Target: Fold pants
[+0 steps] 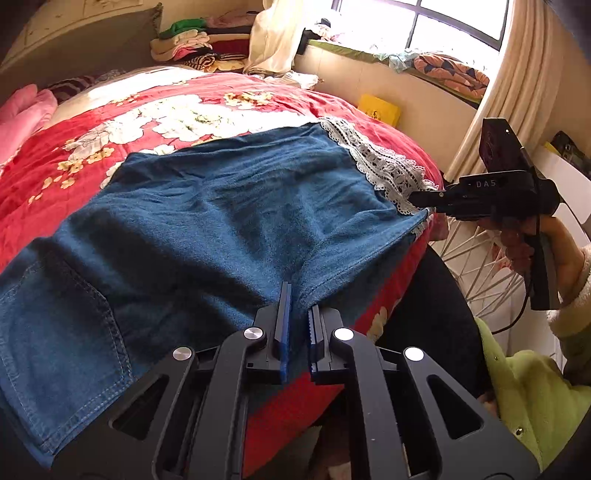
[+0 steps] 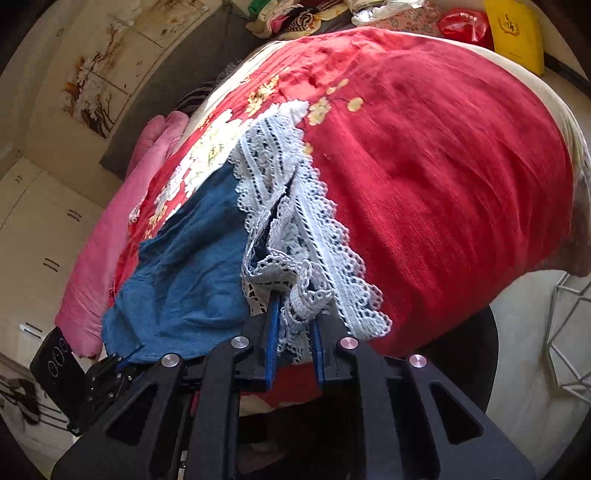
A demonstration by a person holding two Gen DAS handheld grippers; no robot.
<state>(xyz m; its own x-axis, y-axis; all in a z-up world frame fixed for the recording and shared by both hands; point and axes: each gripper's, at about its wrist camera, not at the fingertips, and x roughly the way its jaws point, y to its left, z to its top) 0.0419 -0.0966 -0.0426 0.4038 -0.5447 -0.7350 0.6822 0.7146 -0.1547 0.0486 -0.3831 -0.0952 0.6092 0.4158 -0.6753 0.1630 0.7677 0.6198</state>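
Note:
Blue denim pants (image 1: 221, 214) with white lace cuffs (image 1: 380, 162) lie spread across a red flowered bedspread (image 1: 110, 122). My left gripper (image 1: 298, 314) is at the near edge of the bed, its blue-padded jaws closed on the pants' near edge by the crotch seam. My right gripper (image 1: 424, 197) shows in the left wrist view at the lace hem on the right. In the right wrist view the right gripper (image 2: 295, 317) is shut on the bunched lace cuff (image 2: 295, 236), with blue denim (image 2: 184, 266) to its left. The left gripper (image 2: 110, 369) shows at lower left there.
A pink pillow (image 1: 22, 114) lies at the bed's left. Stacked folded clothes (image 1: 195, 44) sit beyond the bed near a window (image 1: 417, 18) with curtains (image 1: 517, 92). A yellow bag (image 1: 378, 109) and a white wire basket (image 1: 476, 258) stand at the bed's right.

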